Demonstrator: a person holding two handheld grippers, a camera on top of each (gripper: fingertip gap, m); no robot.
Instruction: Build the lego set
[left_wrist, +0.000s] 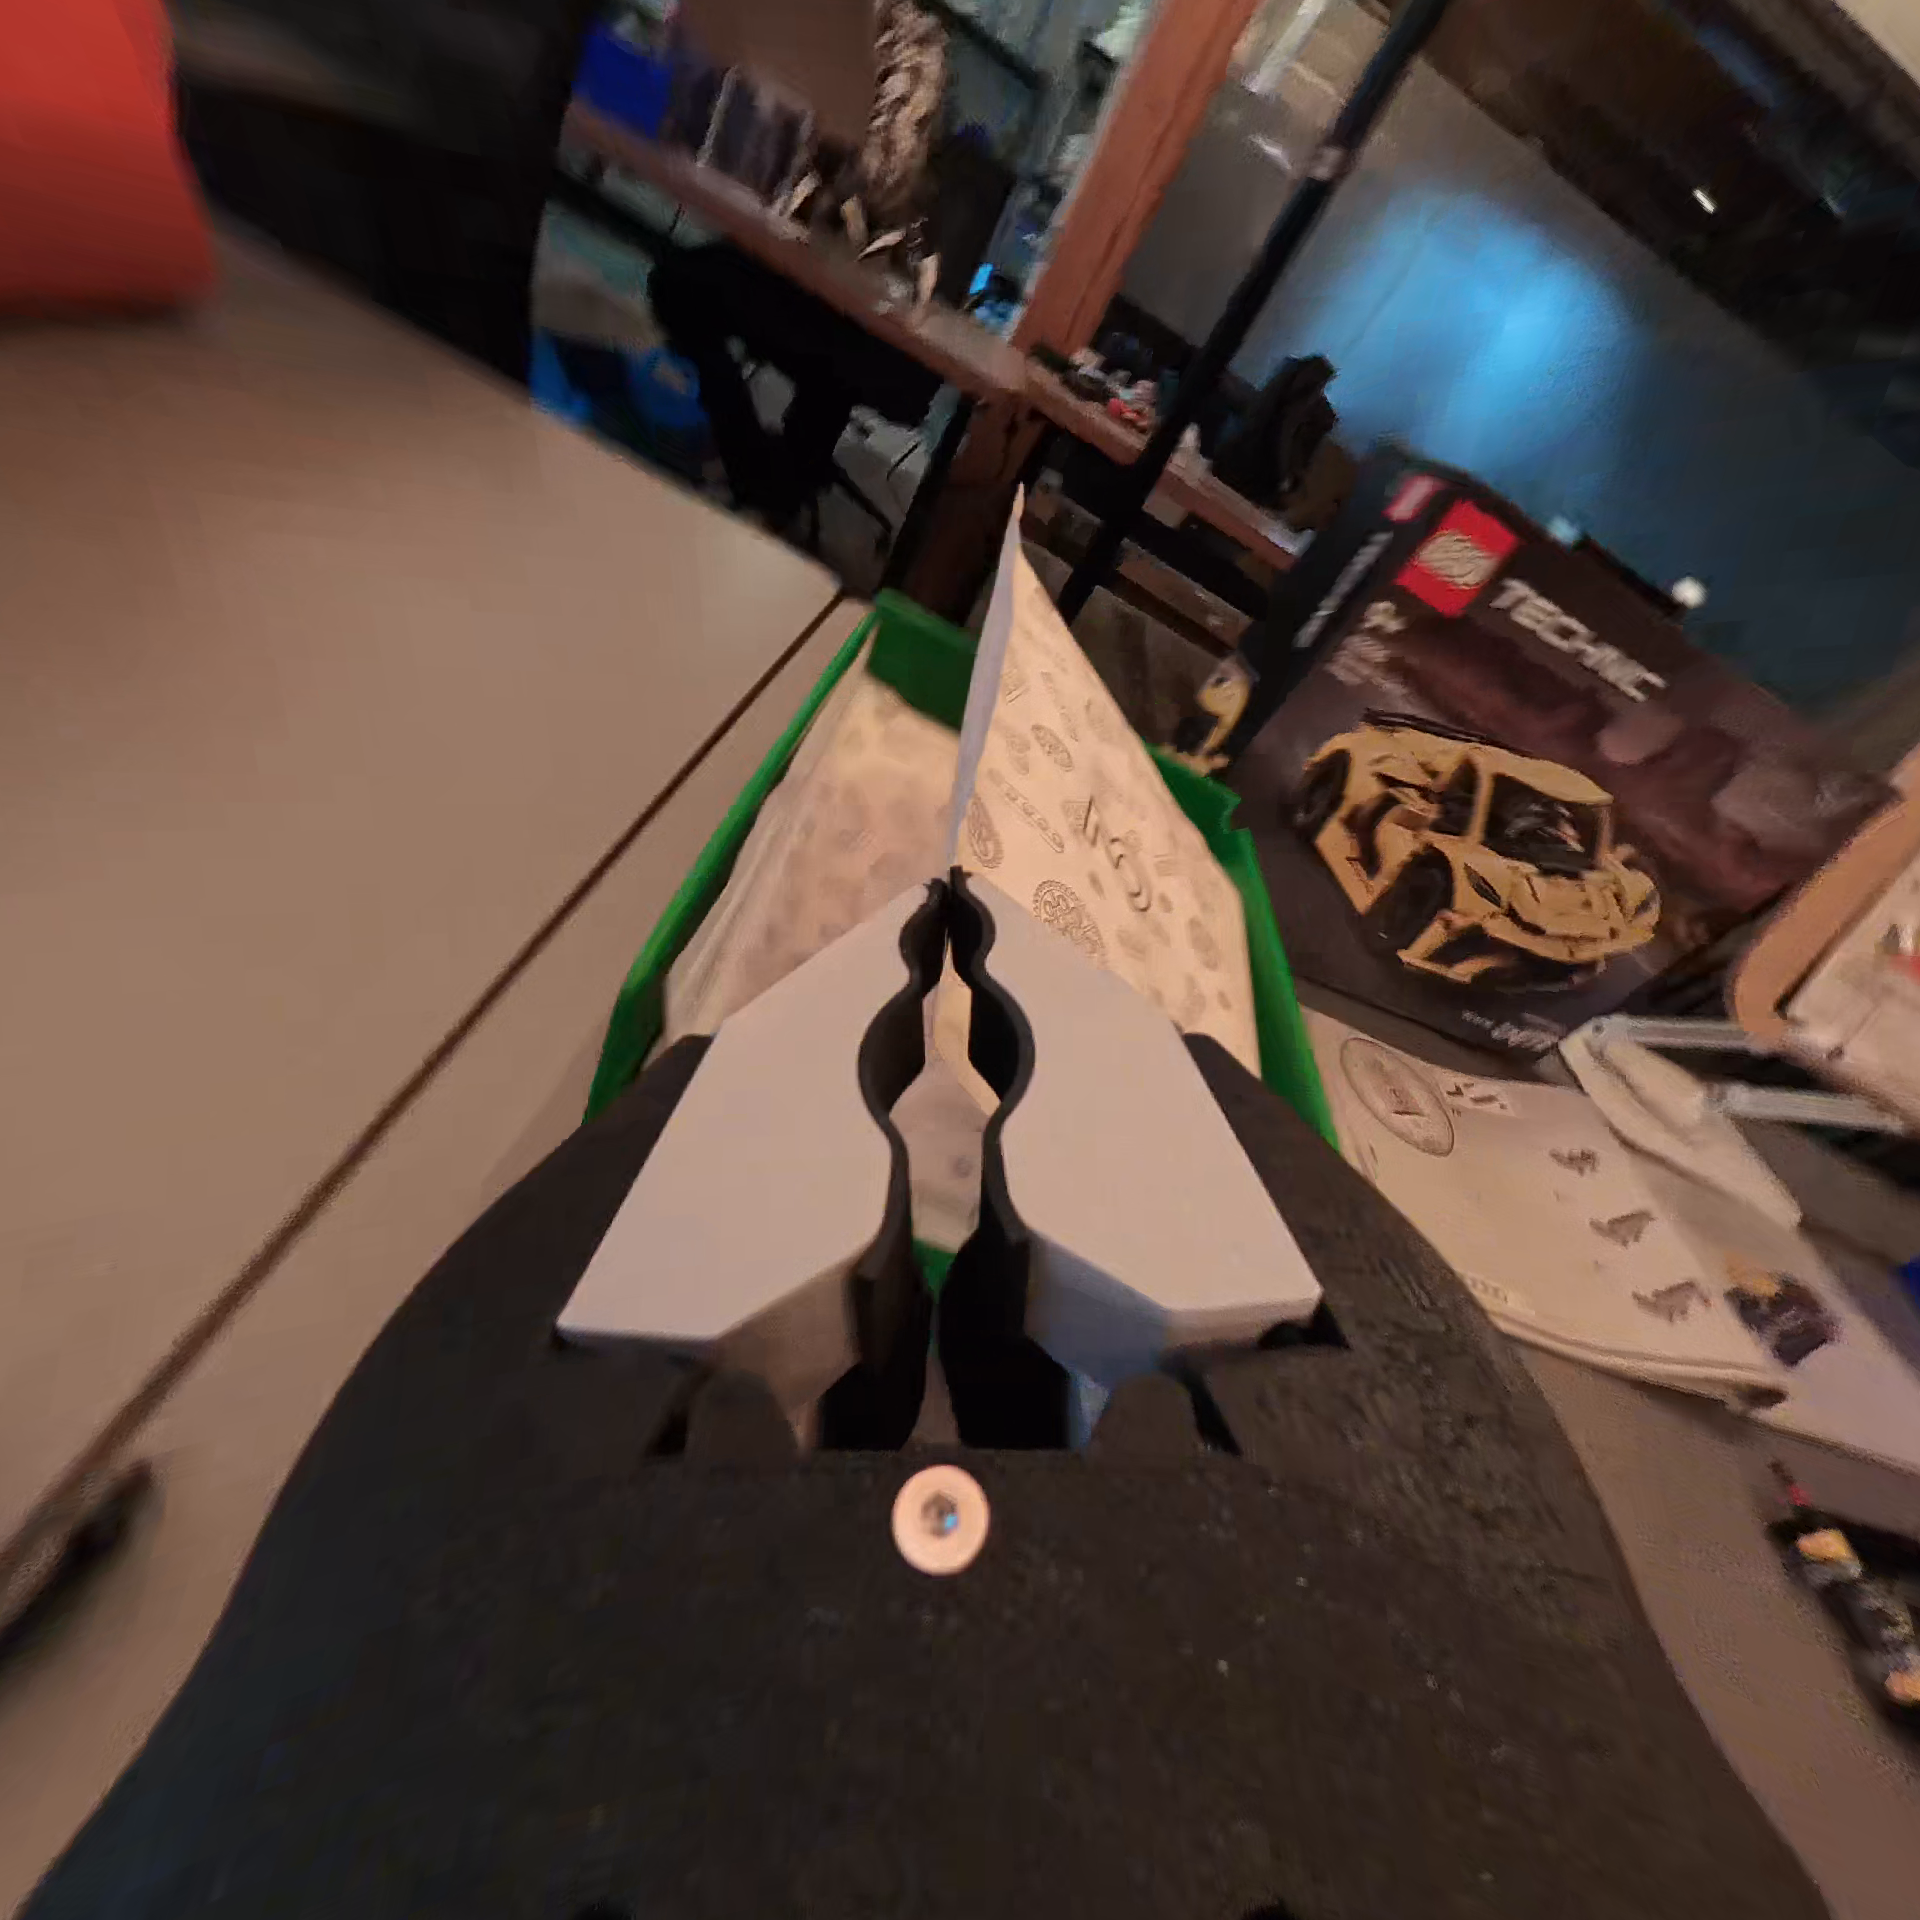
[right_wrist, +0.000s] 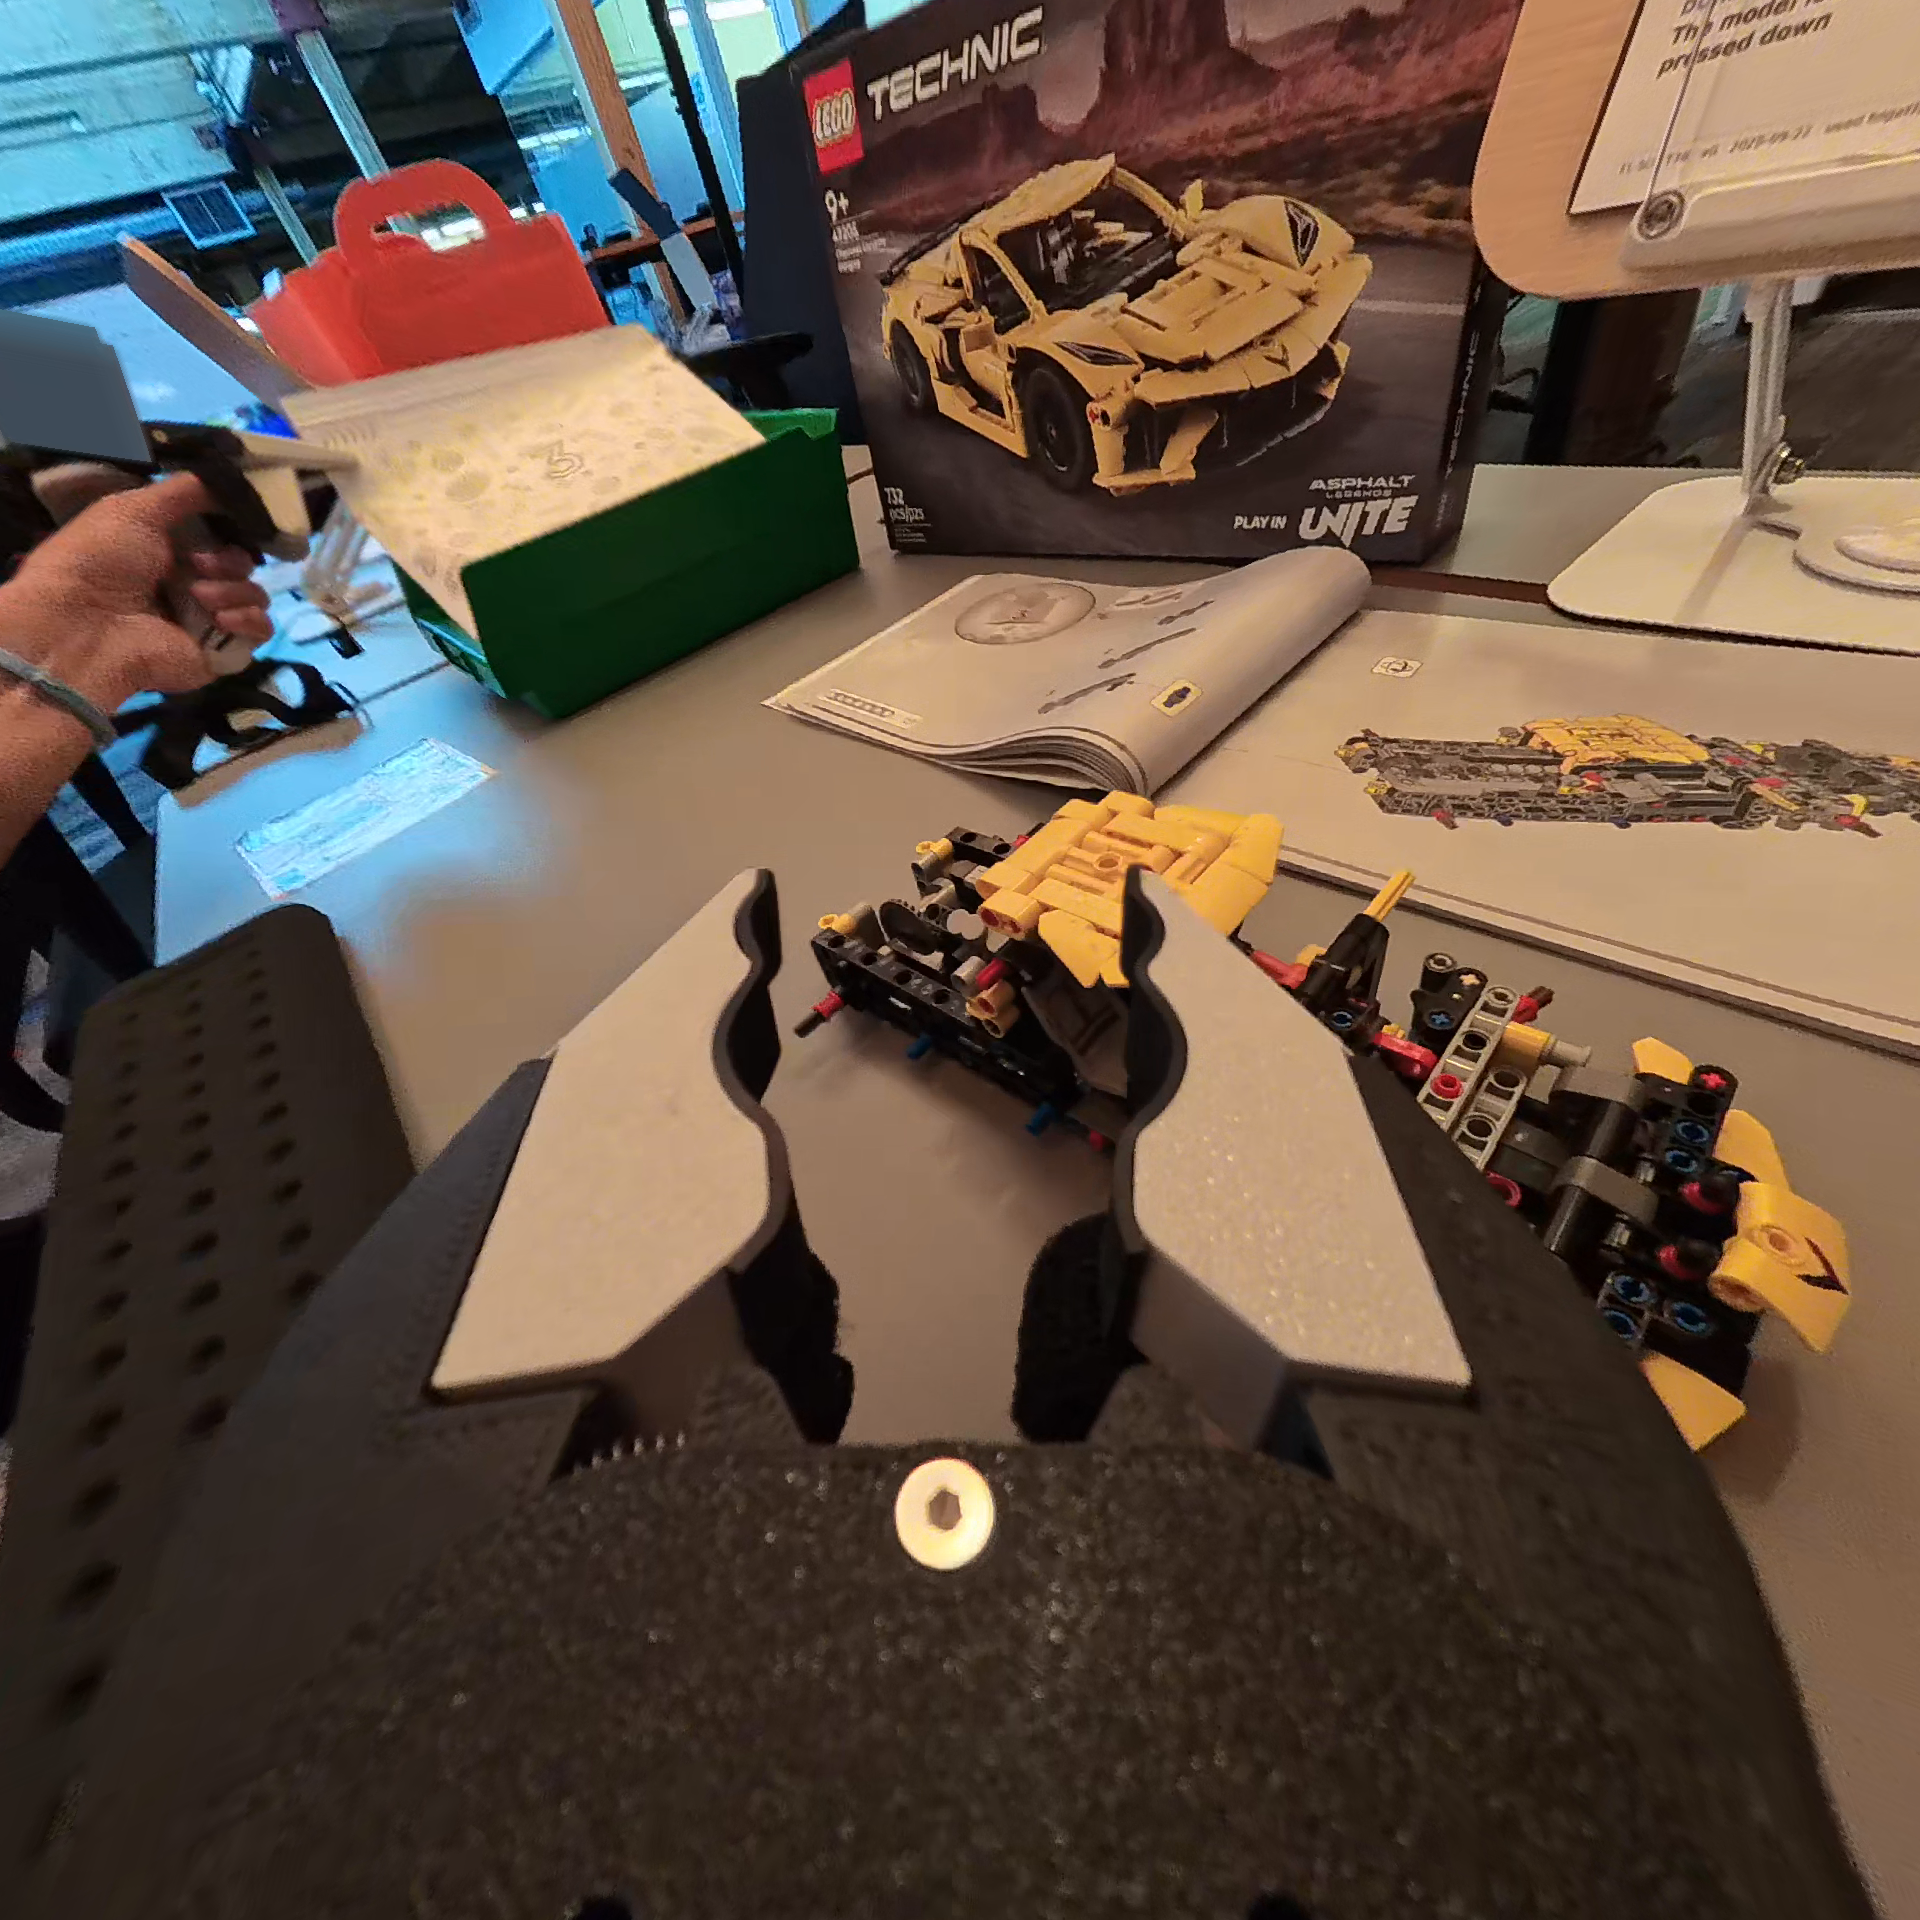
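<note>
My left gripper (left_wrist: 948, 894) is shut on the upper edge of a white printed paper bag (left_wrist: 1091, 831) that stands in a green bin (left_wrist: 665, 935). The right wrist view shows the same grip from the side: the left gripper (right_wrist: 312, 457) pinches the bag (right_wrist: 520, 457) above the bin (right_wrist: 665, 603). My right gripper (right_wrist: 951, 904) is open just above the table. A small black and yellow lego assembly (right_wrist: 1039, 935) lies beyond and between its fingertips, and neither pad presses on it. A larger black, grey and yellow assembly (right_wrist: 1621, 1143) lies to the right.
An open instruction booklet (right_wrist: 1091, 665) and a printed sheet (right_wrist: 1610, 790) lie behind the assemblies. The lego box (right_wrist: 1143, 291) stands at the back, with a white stand (right_wrist: 1766, 520) at its right. A red bag (right_wrist: 436, 281) is behind the bin. A black perforated part (right_wrist: 208, 1143) is at the left.
</note>
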